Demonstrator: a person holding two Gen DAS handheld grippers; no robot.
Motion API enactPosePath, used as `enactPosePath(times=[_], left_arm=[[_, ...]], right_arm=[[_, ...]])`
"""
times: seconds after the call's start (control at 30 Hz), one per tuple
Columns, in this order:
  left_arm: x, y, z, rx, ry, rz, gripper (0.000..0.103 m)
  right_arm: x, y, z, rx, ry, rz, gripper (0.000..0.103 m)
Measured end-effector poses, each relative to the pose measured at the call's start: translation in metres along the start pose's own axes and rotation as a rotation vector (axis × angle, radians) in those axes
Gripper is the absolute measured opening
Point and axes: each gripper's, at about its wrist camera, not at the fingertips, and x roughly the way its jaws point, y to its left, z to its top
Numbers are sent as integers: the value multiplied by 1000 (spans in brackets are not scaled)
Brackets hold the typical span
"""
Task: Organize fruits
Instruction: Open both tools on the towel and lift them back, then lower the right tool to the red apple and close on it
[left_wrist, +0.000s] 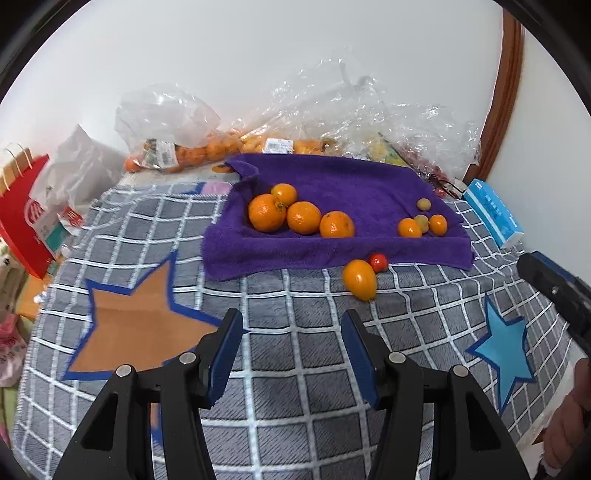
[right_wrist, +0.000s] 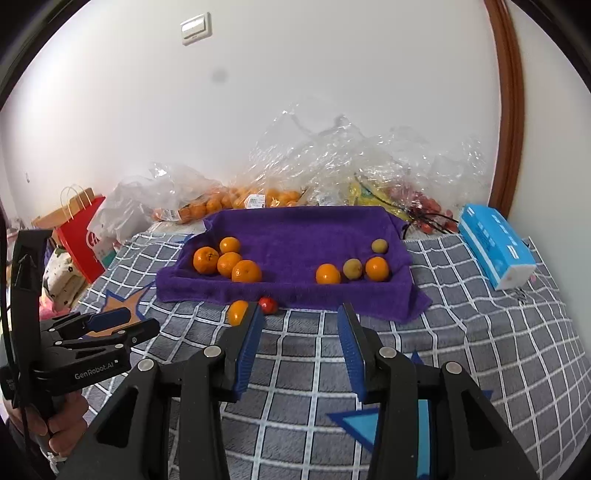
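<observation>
- A grey checked blanket (left_wrist: 295, 387) with star shapes covers the surface.
- A purple towel (left_wrist: 332, 184) lies on it, holding four oranges (left_wrist: 303, 218) at its left and smaller fruits (left_wrist: 421, 221) at its right.
- An oval orange fruit (left_wrist: 360, 279) and a small red fruit (left_wrist: 378, 262) touch just off the towel's near edge.
- The left gripper (left_wrist: 291, 354) and right gripper (right_wrist: 301, 350) both hang spread and empty above the blanket.

The left tool (left_wrist: 291, 325) and right tool (right_wrist: 301, 317) both angle downward, their 2 fingers parted around nothing, each gripped by a hand (right_wrist: 55, 424).
</observation>
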Motion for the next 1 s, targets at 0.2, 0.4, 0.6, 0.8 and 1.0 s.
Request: enactPosePath(times=[0.2, 0.4, 0.6, 0.8, 1.0], left_arm=[[-15, 4, 1, -42, 2, -37, 53], [-24, -3, -1, -33, -7, -21, 53], [-40, -10, -5, -7, -35, -4, 53], [-47, -10, -5, -9, -52, -3, 53], [-45, -5, -1, -29, -67, -3, 53]], right_arm=[[-25, -4, 5, 41, -32, -10, 42], [-41, -11, 5, 76, -58, -14, 49], [-44, -10, 3, 80, -69, -40, 49], [-49, -1, -1, 18, -83, -52, 49], [-42, -3, -3, 34, -55, -26, 49]])
